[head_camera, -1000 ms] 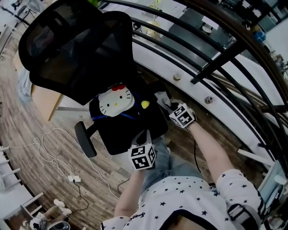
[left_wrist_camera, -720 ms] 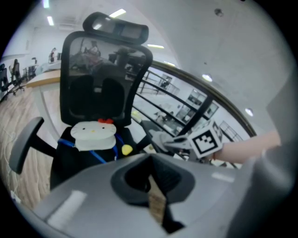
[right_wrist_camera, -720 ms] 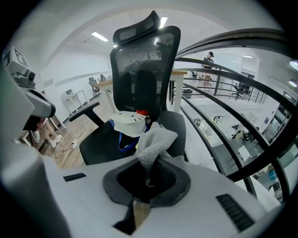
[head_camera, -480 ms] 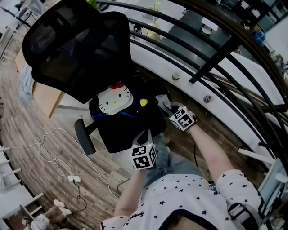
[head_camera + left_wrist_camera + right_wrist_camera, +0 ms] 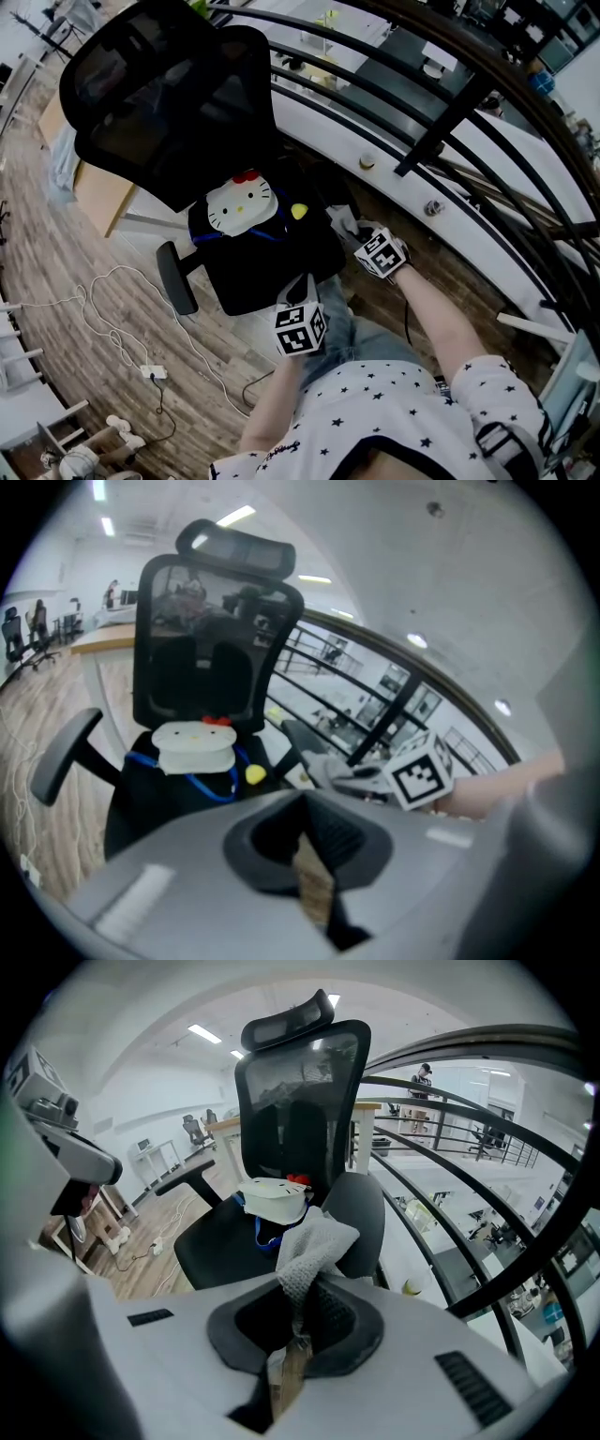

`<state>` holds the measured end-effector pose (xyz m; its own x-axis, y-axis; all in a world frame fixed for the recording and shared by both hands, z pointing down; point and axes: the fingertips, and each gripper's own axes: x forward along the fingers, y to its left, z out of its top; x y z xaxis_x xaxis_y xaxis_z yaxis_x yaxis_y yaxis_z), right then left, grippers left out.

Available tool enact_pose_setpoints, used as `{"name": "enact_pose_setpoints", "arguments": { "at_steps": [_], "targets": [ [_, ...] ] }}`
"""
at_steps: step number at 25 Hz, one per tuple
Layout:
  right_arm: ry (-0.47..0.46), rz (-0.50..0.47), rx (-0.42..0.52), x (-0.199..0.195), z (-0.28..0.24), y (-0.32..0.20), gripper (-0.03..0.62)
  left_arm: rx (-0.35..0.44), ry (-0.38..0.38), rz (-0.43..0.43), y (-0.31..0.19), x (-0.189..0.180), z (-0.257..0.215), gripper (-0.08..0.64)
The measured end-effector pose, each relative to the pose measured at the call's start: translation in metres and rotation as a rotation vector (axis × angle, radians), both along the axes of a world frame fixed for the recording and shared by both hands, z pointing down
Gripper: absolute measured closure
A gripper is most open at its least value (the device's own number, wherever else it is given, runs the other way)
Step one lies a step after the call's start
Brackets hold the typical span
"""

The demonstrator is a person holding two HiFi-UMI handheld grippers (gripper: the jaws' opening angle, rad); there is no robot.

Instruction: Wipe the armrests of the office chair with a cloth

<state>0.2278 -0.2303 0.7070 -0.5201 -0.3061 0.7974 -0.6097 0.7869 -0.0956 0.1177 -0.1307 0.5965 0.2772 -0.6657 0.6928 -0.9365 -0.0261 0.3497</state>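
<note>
My right gripper (image 5: 298,1321): jaws clamped on the grey cloth (image 5: 314,1241), held at the office chair (image 5: 169,103) armrest (image 5: 364,1211) beside the railing (image 5: 450,112). My left gripper (image 5: 309,846): jaws closed on nothing, near the seat front.

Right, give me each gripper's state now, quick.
Left gripper: shut, nothing between its jaws.
Right gripper: shut on the grey cloth.

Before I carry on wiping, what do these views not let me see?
- Cloth contact: in the right gripper view, the cloth in the right tool covers the spot where it would meet the right armrest.
- Chair base: in the head view, hidden under the seat.
- Dirt on the left armrest: too small to see in the head view.
</note>
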Motion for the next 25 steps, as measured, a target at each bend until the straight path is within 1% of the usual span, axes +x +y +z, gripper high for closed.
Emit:
{"name": "enact_pose_setpoints", "arguments": {
  "at_steps": [5,9,16,25],
  "targets": [
    [0.050,-0.040,0.006,0.005,0.006,0.012,0.565,0.010,-0.005,-0.018,0.010,-0.002,-0.003,0.554],
    [0.065,-0.014,0.010,0.006,0.002,0.010,0.565,0.017,-0.008,-0.033,0.017,-0.004,-0.008,0.554],
    [0.005,0.050,0.048,0.009,-0.030,0.014,0.565,0.042,-0.003,-0.039,0.024,-0.004,-0.017,0.554],
    [-0.077,0.111,0.107,0.025,-0.076,0.046,0.565,0.086,-0.003,-0.043,0.039,-0.003,-0.040,0.554]
  ]
}}
